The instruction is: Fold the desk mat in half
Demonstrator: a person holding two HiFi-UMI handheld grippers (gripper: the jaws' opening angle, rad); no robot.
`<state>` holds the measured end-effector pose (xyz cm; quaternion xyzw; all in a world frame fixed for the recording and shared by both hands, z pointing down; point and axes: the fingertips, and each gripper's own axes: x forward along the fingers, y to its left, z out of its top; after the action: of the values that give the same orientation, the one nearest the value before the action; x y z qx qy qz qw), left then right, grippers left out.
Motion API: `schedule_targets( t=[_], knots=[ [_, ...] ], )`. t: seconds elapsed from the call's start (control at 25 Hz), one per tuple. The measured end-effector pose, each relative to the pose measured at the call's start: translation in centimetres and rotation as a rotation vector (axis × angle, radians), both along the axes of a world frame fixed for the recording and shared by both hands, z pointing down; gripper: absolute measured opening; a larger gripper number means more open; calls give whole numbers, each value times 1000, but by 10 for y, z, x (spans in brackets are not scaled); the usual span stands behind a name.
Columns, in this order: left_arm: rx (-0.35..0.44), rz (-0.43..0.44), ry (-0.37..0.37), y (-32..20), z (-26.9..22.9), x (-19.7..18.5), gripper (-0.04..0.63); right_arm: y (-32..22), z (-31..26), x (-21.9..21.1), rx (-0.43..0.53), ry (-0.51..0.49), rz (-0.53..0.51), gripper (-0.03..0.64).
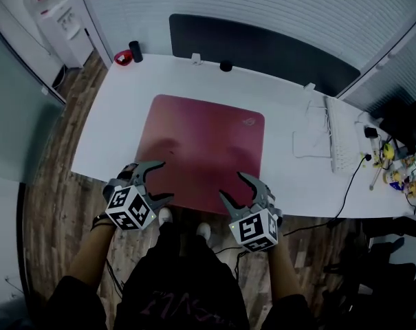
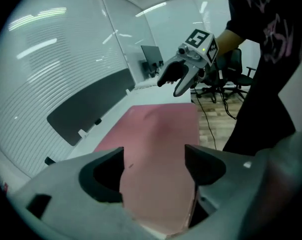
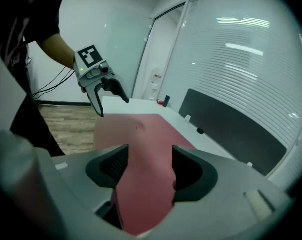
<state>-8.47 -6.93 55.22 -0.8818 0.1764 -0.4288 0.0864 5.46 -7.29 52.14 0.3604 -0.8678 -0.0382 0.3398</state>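
White bench (image 1: 118,122) on a wood floor (image 1: 53,212). A dark panel (image 1: 263,47) stands along the far edge, with slatted blinds (image 1: 263,2) behind it. At the far left corner, a black cylinder (image 1: 135,51) stands just beside a red item (image 1: 124,58). A small black knob (image 1: 225,66) lies near the panel. At right are a white keyboard (image 1: 335,143) and a black cable (image 1: 350,188) dropping off the near edge. A water dispenser (image 1: 60,23) stands beyond the left corner. Office chairs (image 2: 235,64) stand past the bench end.
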Motion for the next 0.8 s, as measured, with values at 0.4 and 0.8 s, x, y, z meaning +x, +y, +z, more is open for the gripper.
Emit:
schedule_targets(
  t=[0.4,0.8],
  knots=[
    [-21,15,-174,42,91,-13,440,60,97,-21,-140,119,-103,374],
    [115,59,-264,34,130,-7,305,59,139,-27,-11,314,-147,322]
  ],
)
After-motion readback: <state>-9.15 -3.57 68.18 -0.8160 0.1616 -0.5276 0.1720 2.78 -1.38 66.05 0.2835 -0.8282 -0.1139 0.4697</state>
